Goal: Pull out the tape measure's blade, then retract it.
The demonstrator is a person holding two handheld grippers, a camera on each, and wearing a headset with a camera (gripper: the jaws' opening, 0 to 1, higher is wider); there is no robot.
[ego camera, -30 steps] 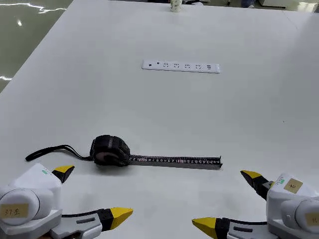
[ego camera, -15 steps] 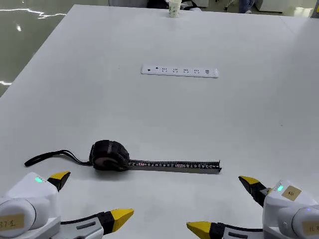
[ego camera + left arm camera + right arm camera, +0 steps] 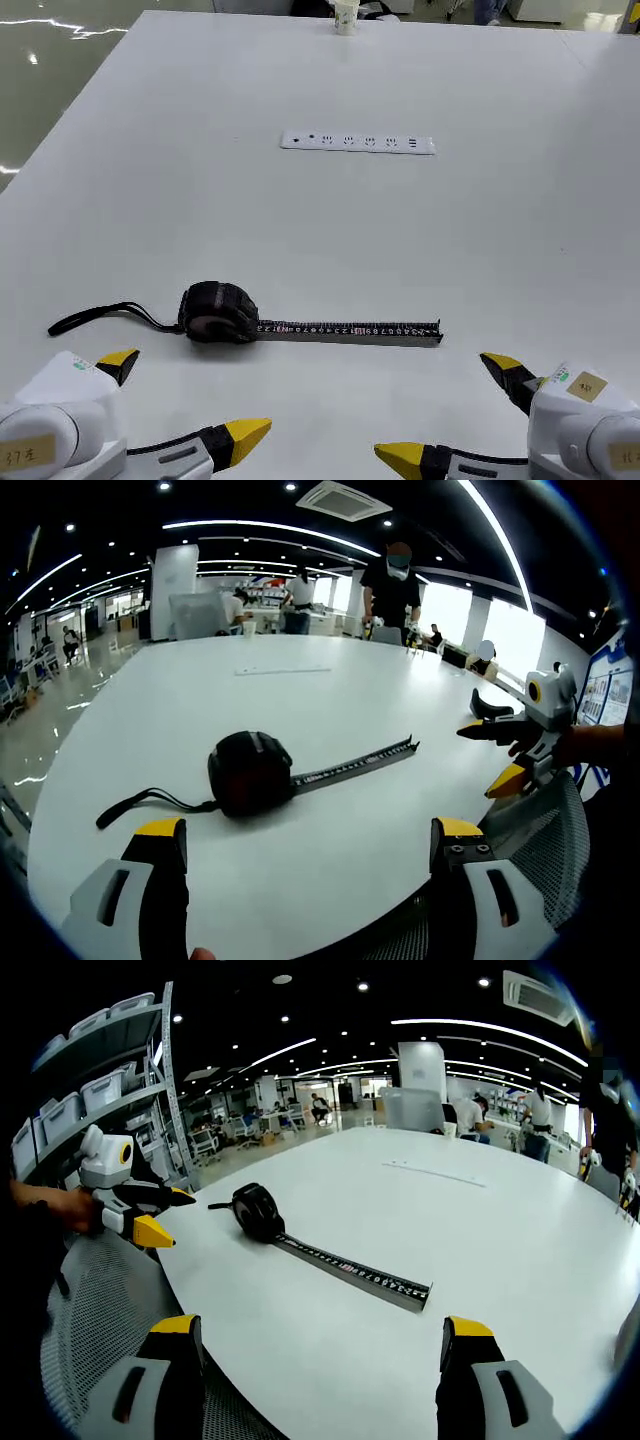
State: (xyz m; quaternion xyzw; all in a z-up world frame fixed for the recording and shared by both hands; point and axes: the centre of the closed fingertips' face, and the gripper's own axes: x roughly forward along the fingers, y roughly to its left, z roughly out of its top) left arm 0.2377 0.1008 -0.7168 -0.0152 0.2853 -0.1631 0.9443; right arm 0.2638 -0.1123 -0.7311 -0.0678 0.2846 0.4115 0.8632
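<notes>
black, rubber-cased tape measure lies on the white worktop in the lower left of the head view. its blade is drawn out flat across the surface to the right, and the blade's end sits right of the frame's centre, low down. a black wrist strap trails from the case toward the left edge.

the left hand-held gripper sits at the bottom left corner of the head view, its yellow-tipped jaws spread wide apart with nothing between them, just below the case and not touching it. the right hand-held gripper sits at the bottom right, its jaws likewise wide apart and empty, below the blade's end and clear of it.

in the left gripper view the case lies at the centre of the frame, between the two jaws and beyond them, with the blade running up to the right. in the right gripper view the blade's end lies near the centre and the case is up to the left.

a white power strip lies flat in the upper middle of the head view, well apart from the tape. a paper cup stands at the top edge.
</notes>
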